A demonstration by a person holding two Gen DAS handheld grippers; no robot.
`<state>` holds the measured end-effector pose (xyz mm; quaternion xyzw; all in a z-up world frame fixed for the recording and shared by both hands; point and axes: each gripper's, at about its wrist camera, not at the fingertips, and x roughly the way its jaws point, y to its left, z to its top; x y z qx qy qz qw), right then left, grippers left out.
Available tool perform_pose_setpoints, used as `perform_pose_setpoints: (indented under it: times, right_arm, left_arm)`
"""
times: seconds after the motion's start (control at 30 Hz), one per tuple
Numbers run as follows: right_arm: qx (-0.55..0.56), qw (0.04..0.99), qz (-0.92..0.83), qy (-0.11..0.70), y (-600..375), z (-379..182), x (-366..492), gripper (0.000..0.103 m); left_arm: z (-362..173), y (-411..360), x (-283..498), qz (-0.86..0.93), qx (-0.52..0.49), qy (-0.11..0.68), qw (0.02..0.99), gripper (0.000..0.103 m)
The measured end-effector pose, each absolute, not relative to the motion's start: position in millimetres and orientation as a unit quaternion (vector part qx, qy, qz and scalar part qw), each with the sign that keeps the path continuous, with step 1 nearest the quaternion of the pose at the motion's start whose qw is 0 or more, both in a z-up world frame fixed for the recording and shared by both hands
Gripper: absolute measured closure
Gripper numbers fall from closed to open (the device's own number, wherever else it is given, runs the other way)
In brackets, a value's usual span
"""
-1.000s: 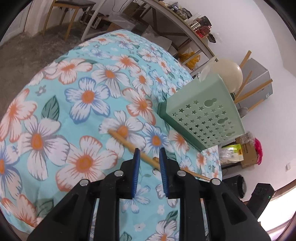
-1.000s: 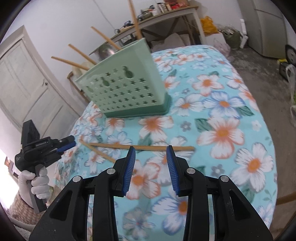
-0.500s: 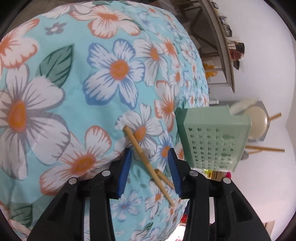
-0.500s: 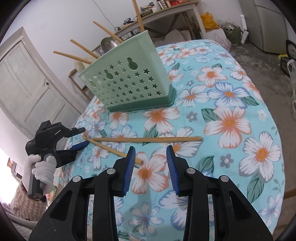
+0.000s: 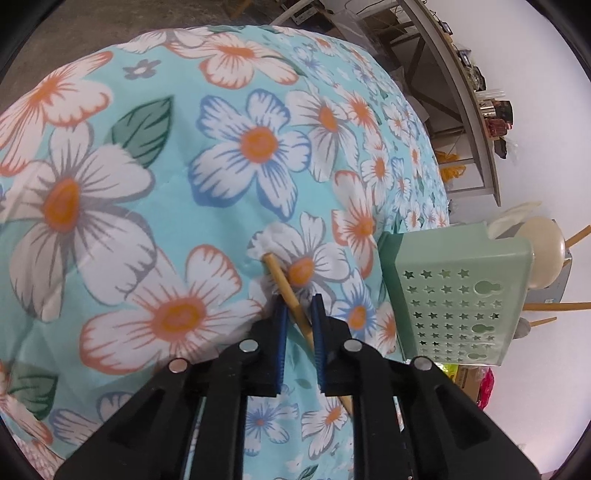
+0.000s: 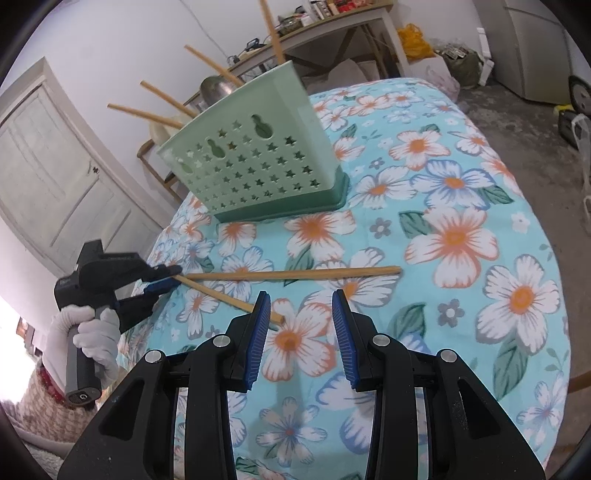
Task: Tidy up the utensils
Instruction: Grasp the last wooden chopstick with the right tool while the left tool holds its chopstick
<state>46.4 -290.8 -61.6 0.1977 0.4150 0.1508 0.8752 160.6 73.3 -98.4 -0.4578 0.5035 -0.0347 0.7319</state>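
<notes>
Two wooden chopsticks lie on the floral tablecloth. One chopstick (image 5: 284,284) passes between the fingers of my left gripper (image 5: 299,306), which has narrowed around it; it also shows in the right wrist view (image 6: 229,298). The other chopstick (image 6: 291,274) lies flat across the cloth. My left gripper (image 6: 162,280) sits at their crossing ends. My right gripper (image 6: 299,299) is open and empty, hovering above the cloth just short of both. A green perforated utensil holder (image 6: 255,162) stands behind, with several chopsticks (image 6: 162,115) sticking out; it also shows in the left wrist view (image 5: 458,299).
The table's cloth (image 6: 461,236) drops off at the edges. A white door (image 6: 55,166) and a shelf with clutter (image 6: 332,14) stand behind the table. A cream round object (image 5: 543,254) sits behind the holder.
My left gripper has moved down and forward onto the chopstick and its jaws have narrowed around it. My right gripper has drifted slightly closer to the chopsticks and stays open.
</notes>
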Motion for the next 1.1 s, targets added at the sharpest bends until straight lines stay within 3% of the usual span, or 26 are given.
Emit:
perform_pose_setpoints:
  times: [0.4,0.57,0.87,1.1]
  right_arm:
    - [0.342,0.811,0.157,0.448,-319,-80,66,0.068]
    - [0.358,0.784,0.128,0.491,-308,-101,90,0.069]
    - [0.391,0.786,0.063,0.475,-297,-98,115,0.064]
    - [0.361,0.809,-0.015,0.463,-282,-92,123,0.066]
  left_arm:
    - [-88,89,142,-0.063,-0.42,0.482,0.766,0.091]
    - [-85,96,140,-0.064,-0.405,0.476,0.778,0.091]
    - [-94,102,140,-0.074,-0.42,0.477,0.768,0.091]
    - [-99,107,140,-0.09,-0.429,0.476,0.762,0.091]
